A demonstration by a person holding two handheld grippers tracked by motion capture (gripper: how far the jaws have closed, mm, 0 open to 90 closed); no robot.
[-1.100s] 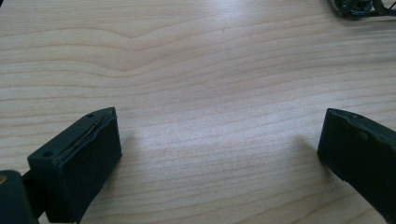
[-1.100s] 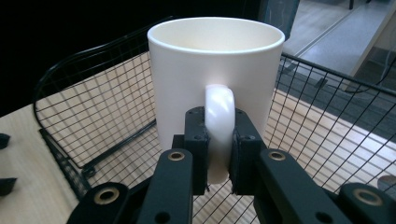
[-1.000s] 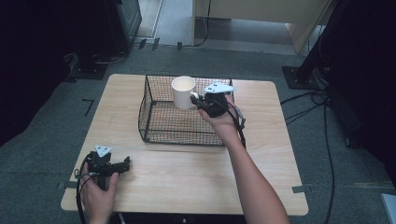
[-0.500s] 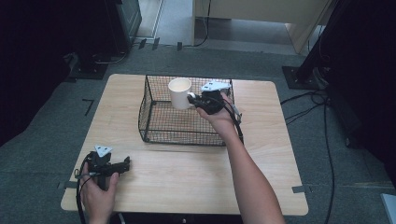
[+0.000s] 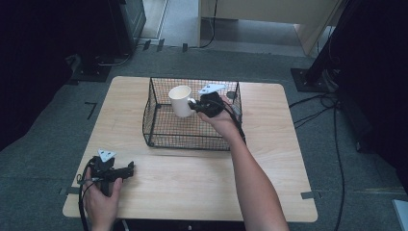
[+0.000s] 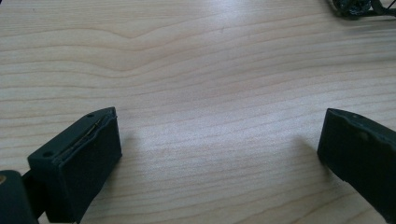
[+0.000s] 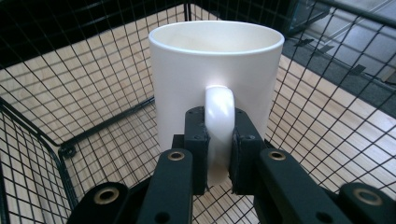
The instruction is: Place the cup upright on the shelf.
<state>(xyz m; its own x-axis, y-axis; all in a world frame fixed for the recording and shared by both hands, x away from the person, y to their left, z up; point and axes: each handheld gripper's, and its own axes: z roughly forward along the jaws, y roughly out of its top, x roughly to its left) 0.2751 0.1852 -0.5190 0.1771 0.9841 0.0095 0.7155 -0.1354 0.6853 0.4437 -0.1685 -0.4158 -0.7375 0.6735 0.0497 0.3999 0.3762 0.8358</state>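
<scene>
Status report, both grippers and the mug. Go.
Right gripper shut on the white mug handle, mug upright inside the wire basket. Left gripper open, idle on the table. Nothing in the way.

- A light wooden surface [image 5: 269, 173] with rounded corners is standing on a grey carpeted floor [image 5: 43, 159].
- Pale furniture [image 5: 260, 19] of light wood is sitting at the far end of the room, with a black cable hanging down in front of it.
- A dark cabinet [image 5: 127, 21] is standing at the far left.
- A black stand base [image 5: 312, 79] is resting on the floor at the right, with black cables [image 5: 337, 125] trailing beside it.
- Small tape marks [image 5: 90, 108] are showing on the carpet.
- Deep shadow is covering both sides of the room.
</scene>
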